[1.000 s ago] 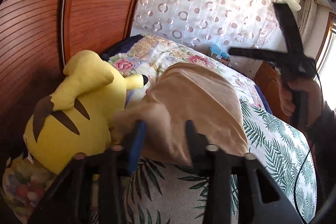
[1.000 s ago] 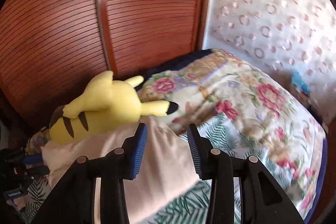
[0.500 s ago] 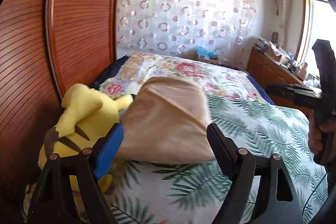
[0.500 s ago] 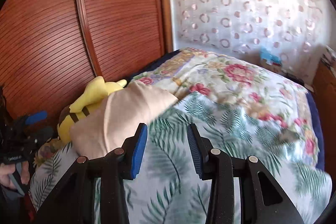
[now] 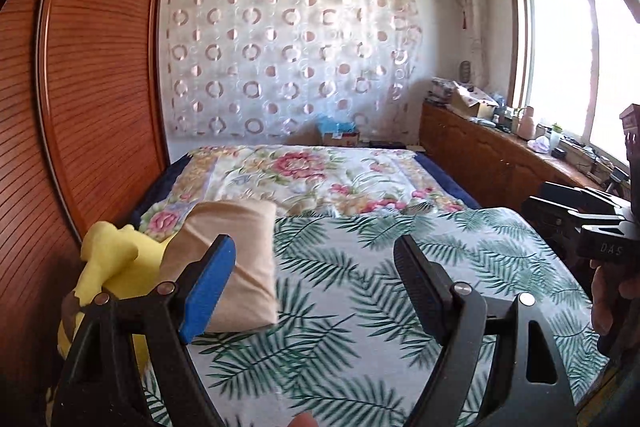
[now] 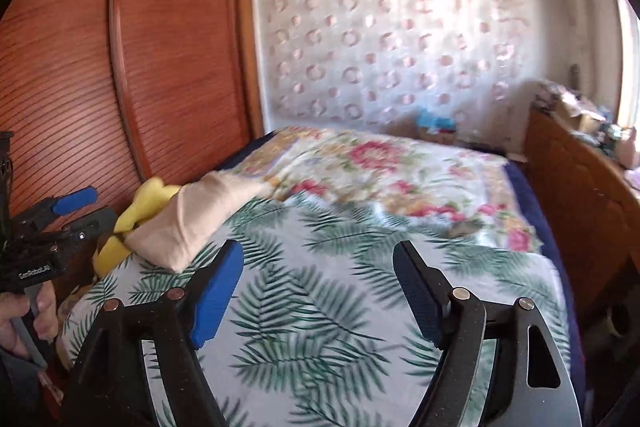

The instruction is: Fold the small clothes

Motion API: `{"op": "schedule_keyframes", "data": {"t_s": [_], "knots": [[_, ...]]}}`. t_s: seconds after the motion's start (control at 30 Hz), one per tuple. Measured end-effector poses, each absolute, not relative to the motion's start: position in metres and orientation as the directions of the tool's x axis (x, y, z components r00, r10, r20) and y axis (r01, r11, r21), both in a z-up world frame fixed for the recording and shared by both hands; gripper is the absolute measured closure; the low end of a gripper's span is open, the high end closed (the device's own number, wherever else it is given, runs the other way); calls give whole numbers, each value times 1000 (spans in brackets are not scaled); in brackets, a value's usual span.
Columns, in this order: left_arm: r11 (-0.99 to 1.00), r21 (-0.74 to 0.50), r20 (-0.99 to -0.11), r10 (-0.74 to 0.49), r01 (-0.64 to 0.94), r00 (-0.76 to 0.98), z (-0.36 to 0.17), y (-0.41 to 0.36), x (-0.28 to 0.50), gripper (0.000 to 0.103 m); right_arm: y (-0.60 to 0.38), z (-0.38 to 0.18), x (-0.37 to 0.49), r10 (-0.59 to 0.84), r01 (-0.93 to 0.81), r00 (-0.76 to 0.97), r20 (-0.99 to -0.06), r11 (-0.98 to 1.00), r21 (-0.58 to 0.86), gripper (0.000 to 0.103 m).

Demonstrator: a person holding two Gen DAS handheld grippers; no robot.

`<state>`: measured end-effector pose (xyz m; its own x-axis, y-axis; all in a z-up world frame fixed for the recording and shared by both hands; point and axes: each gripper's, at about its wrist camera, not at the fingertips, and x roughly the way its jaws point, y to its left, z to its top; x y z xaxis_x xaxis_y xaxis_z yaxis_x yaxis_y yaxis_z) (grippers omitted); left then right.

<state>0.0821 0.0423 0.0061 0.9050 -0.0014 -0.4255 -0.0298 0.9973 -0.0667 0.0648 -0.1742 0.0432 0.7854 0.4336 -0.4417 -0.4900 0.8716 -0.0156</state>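
Note:
A folded beige garment lies on the leaf-print sheet at the bed's left edge, leaning on a yellow plush toy. My left gripper hovers above the sheet, open and empty, with the garment just beyond its blue left finger. In the right wrist view the garment sits further off to the left. My right gripper is over the sheet's middle; its jaws are opening with nothing between them. The left gripper also shows at that view's left edge, in a hand.
A wooden wardrobe runs along the bed's left side. A floral quilt covers the far half of the bed. A low wooden cabinet with clutter stands on the right under the window. The plush toy sits between garment and wardrobe.
Both grippers let go of the beige garment, opened and pulled back from it, the right one far to the right. The garment now rests folded against the plush toy.

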Motion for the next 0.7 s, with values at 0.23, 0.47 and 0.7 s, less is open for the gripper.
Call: {"op": "schedule_keyframes", "data": {"t_s": [0.23,0.47,0.7], "knots": [[999,-41,-412,-1,-18,911,26,13,76,21,-202,65,-5,361,-392,859,-363,920,-13,24],[1000,-26,-394,-14,4,919,38,-6,73,21,-209,70,-50,308,-328,896,-319,945,-9,24],[1000,-19,-377,-19,12,926,43,-14,69,21,-194,62,-48,288,-304,906,-311,953,-3,24]]}}
